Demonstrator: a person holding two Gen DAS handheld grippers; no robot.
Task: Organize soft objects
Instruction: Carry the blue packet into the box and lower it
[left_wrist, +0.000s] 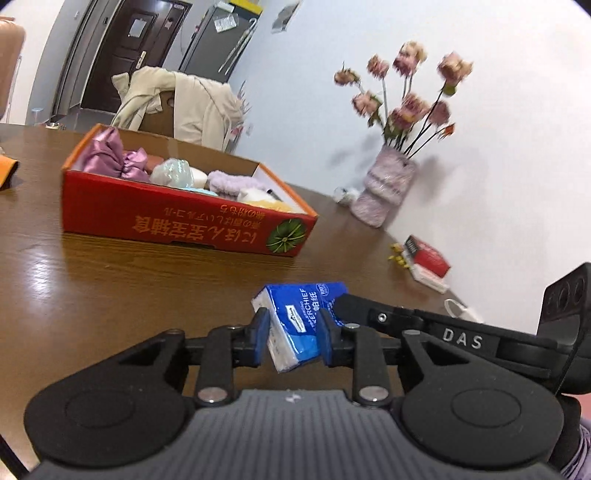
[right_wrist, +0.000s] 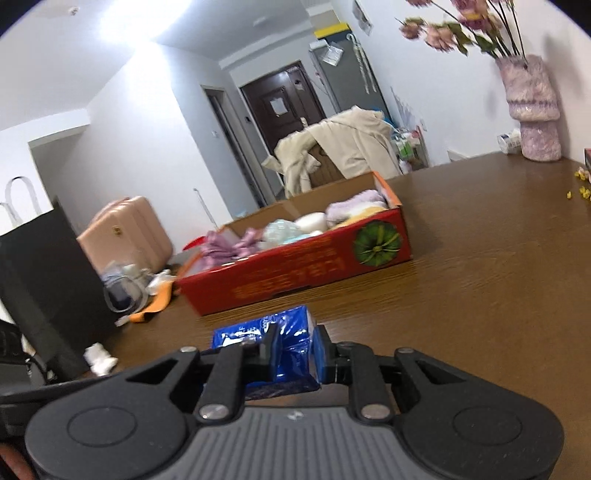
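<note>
A blue tissue pack hangs just above the brown table, tilted, with my left gripper shut on its near end between the blue pads. From the right, a black finger of my right gripper touches the pack's far end. In the right wrist view my right gripper is shut on the same blue pack. Beyond it stands an open red cardboard box holding several soft things: purple satin cloth, a pale bundle and a lilac fluffy piece.
A fluffy pink vase of flowers stands at the wall edge, a red-and-white book near it. A chair draped with a beige coat is behind the box. A black bag and a pink suitcase are to the left.
</note>
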